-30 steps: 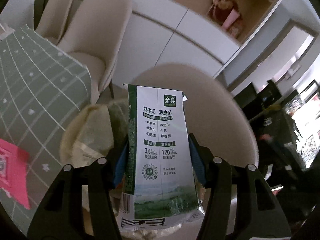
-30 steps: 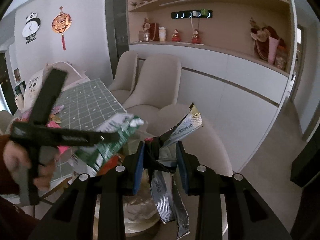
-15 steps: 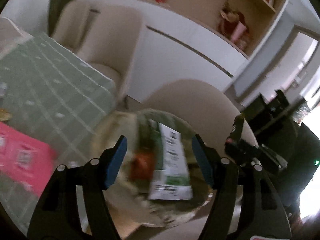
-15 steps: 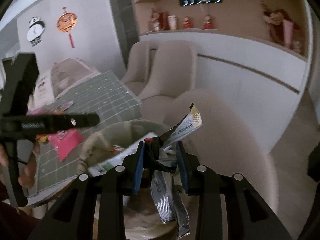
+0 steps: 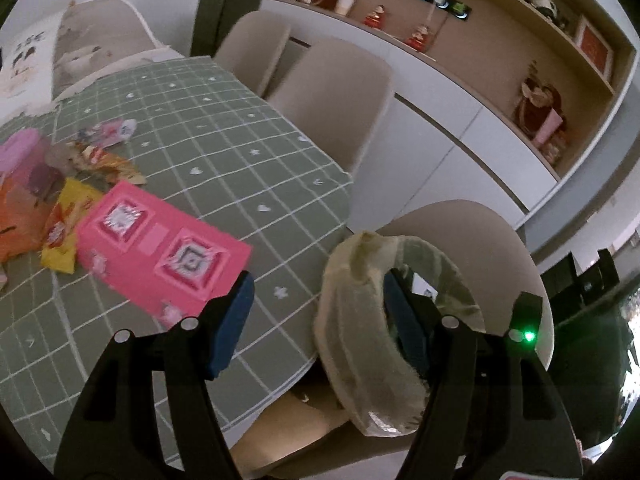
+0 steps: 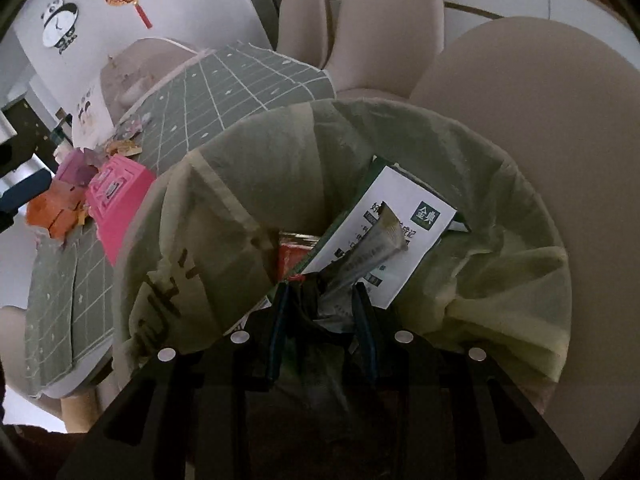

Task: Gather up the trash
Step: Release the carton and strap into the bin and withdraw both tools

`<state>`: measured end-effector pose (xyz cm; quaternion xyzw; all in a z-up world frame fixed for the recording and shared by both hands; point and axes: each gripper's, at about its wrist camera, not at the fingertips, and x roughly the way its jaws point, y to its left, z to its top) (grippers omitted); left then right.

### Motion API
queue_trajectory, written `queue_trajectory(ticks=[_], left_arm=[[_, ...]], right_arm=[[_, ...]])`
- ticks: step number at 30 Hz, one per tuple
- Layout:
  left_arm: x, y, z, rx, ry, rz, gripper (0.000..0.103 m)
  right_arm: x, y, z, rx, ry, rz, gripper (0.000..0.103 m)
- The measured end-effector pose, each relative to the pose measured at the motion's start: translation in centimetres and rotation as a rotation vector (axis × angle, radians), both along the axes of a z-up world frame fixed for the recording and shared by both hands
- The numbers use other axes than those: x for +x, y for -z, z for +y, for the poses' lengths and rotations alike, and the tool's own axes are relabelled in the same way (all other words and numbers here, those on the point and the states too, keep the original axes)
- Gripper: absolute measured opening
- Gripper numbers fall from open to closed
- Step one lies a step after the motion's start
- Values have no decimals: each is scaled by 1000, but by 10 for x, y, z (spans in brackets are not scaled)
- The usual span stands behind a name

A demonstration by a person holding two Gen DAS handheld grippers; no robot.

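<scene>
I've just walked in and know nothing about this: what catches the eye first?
A bright pink box lies on the green checked tablecloth among colourful wrappers. Beside the table stands a lined bin with a milk carton inside, and the right tongs hold a silvery wrapper over it.

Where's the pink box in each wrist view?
Left wrist: pink box lies left of centre on the green checked tablecloth, just beyond the open left gripper.
Right wrist: pink box at the left edge, on the same tablecloth, behind the bin's rim.
Shared landmark: the bag-lined trash bin, lower right of centre in the left view, filling the middle of the right view.
</scene>
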<state>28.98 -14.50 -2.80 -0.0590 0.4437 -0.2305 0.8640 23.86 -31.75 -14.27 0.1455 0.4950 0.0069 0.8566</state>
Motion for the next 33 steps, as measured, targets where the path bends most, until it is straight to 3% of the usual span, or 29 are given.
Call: queue_trajectory(ticks=[4,7,10,19,25,33], left_arm=[[-2,5,7,7,-14,17,64],[-6,10,9,18,-6,29,64],[-8,15,13,20,-3,44,64],[-11,16,41,-3,-5,51,64],[-1,14,83,-22,-40,47,64],[20,25,169,-15,-211,74,64]], right_arm=[[-7,-11,-2,-33,29,-42,34],[-15,-25,-2,-73,43,-100,47],[-17,-40,-4,-105,50,-136,52],[-30,-83,12,-181,79,-230,58],[-25,-99,45,-166,65,-241,58],[-7,-105,111,-133,-3,-267,58]])
